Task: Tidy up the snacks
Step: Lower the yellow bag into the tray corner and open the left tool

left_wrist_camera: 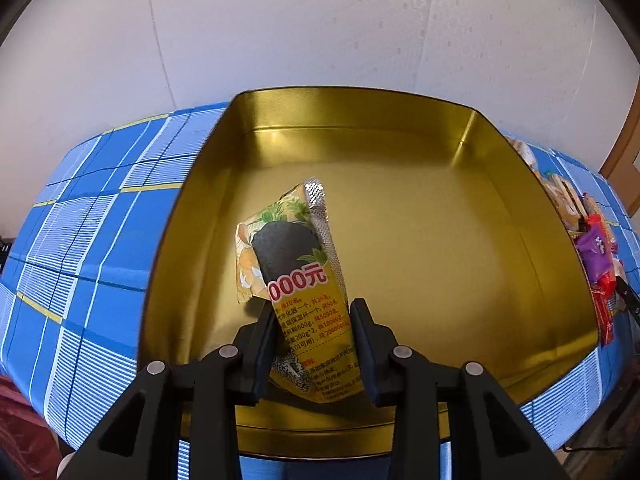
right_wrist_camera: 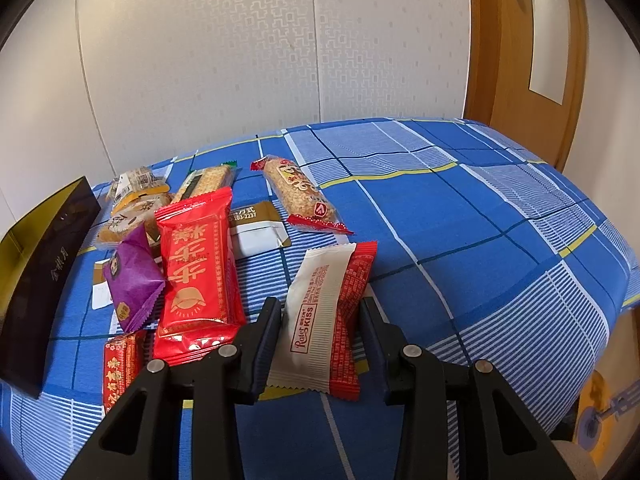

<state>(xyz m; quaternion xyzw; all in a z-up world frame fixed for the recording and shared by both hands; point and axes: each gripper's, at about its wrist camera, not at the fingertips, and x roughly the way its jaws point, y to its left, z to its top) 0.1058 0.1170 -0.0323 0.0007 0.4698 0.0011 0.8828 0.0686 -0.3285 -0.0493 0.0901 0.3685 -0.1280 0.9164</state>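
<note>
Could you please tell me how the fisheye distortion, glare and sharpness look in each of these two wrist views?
Left wrist view: the gold tin bulges and the tablecloth curves away; soft sheen on the tin's walls, a bright glint on the yellow packet; print stays sharp. Right wrist view: the door bows, lighting is even, packet lettering is crisp, corners are dark.

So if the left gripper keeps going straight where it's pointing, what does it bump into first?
Probably the gold floor of the tin. The left gripper points down into it, holding a yellow snack packet, so the packet's far end would likely touch first. Depth is hard to judge.
</note>
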